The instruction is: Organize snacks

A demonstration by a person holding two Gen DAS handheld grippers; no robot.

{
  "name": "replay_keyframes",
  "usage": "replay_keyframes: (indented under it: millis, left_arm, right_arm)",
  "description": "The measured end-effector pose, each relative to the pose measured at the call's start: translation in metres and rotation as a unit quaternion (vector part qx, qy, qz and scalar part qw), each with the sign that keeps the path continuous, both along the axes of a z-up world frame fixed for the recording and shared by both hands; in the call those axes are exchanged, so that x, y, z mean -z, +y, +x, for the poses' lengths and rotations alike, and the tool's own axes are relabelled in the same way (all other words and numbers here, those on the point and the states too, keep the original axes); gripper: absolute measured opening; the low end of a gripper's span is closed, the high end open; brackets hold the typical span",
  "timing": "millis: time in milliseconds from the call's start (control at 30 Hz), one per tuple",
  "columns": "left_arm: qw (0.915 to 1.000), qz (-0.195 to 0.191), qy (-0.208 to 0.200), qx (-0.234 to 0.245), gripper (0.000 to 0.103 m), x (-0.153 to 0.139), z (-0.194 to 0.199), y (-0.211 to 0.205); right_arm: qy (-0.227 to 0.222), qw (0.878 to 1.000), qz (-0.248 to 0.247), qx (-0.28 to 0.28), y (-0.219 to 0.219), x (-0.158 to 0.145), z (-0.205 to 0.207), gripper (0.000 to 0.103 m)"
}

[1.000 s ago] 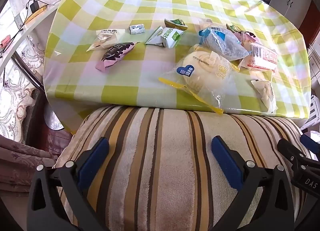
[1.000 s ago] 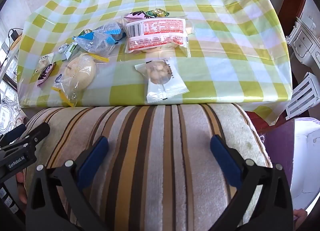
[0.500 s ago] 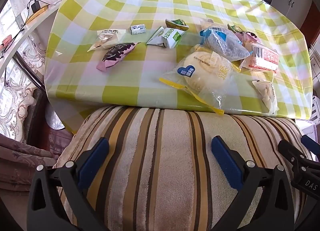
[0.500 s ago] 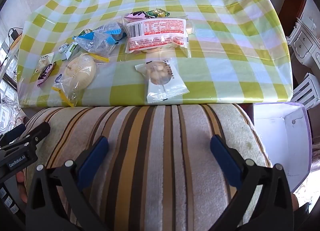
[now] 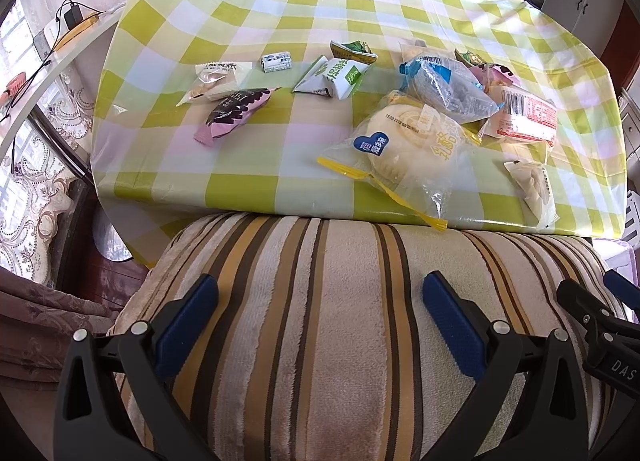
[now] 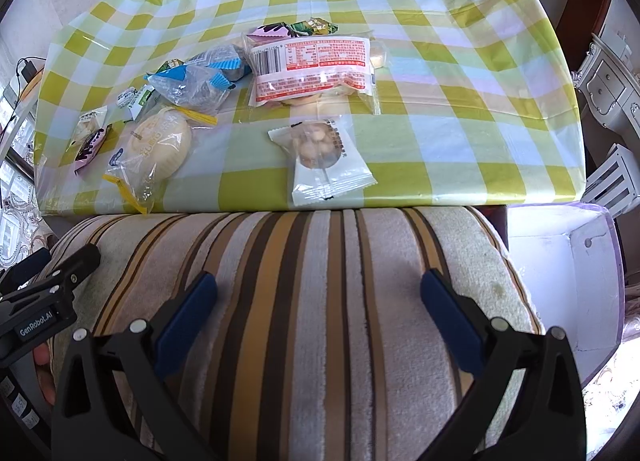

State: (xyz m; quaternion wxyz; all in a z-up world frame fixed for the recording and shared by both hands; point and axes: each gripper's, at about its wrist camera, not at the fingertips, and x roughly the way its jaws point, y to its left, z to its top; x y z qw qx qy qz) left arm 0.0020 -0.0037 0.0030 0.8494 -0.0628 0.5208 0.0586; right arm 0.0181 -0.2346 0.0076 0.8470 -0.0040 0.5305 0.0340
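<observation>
Snacks near tablecloth edge; right half bare.

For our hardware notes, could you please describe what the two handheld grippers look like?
Both the left gripper and the right gripper have black angular plastic frames with silver rivets and two fingers faced with blue textured pads. White lettering on the left one's body reads GenRobot.AI.
</observation>
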Motion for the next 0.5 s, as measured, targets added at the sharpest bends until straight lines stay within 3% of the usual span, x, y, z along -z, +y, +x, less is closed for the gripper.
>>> replay_keyframes:
  millis: [500]
  left_arm:
    - [1.0000,0.005,0.000,0.001,0.099,-0.0001,-0.0007,0.0014]
  right_arm:
    - [-0.010,1.000,-0.003,0.002,0.0018,0.0020,-0.0011,0.102]
